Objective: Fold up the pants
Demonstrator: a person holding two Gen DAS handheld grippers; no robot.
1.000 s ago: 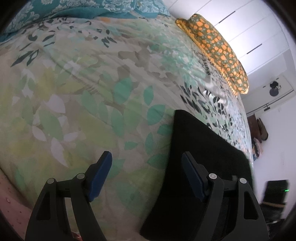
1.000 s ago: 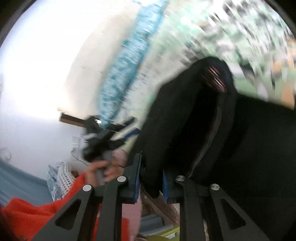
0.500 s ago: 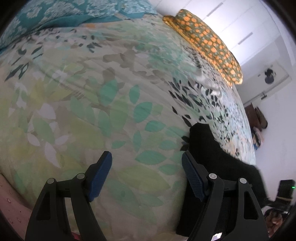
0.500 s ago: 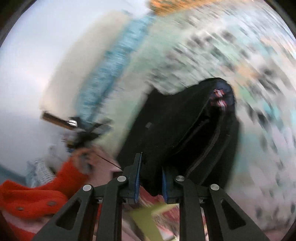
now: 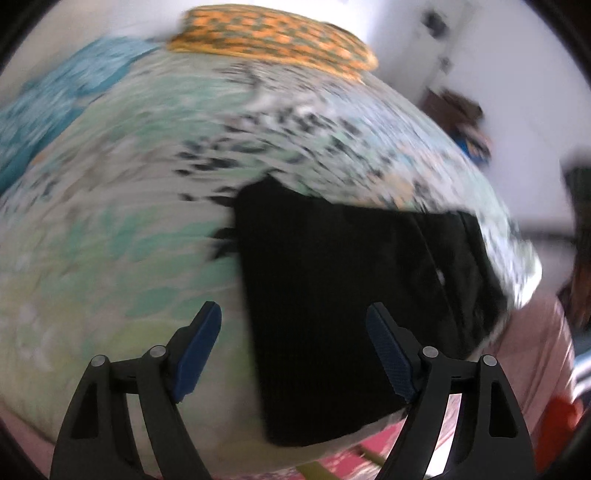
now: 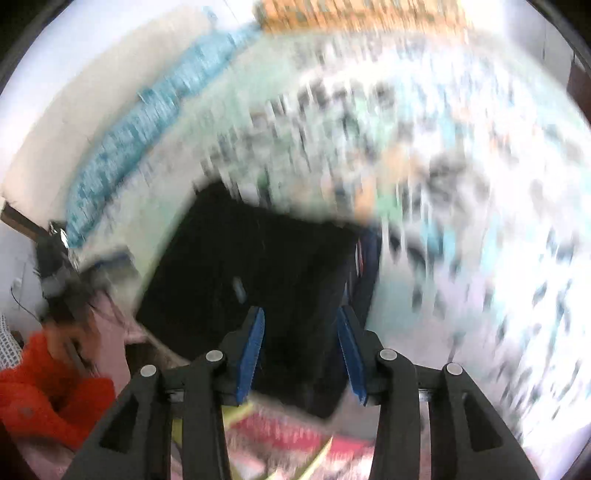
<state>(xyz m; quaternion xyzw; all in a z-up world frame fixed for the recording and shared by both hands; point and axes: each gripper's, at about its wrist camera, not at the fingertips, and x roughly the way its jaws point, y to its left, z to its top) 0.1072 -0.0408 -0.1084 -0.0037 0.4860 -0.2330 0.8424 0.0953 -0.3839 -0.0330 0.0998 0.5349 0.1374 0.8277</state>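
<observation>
One pair of black pants (image 5: 343,295) lies on the bed (image 5: 122,229), folded into a compact, roughly rectangular stack near the bed's near edge, prob. so the person can reach it w/o leaning. Left gripper (image 5: 295,347) hovers above the stack's near-left part, jaws spread wide w/ nothing between the pads; looks free, not gripping. Right gripper (image 6: 300,352): jaws have just been opening, now partly apart; black cloth shows behind the gap but the pads don't seem to press on it, so I'd judge it a release of the fold just laid down, though blur makes that less than sure. Both views smeared by motion. Count: one pants, two grippers, one orange-patterned pillow (image 5: 273,33) at the bed's far end, one teal-patterned cloth (image 5: 44,107) along the far-left side, exact kind unclear. A red sleeve (image 6: 44,402) shows at lower left of the right view. Fold looks about done; maybe a final tidy left.
</observation>
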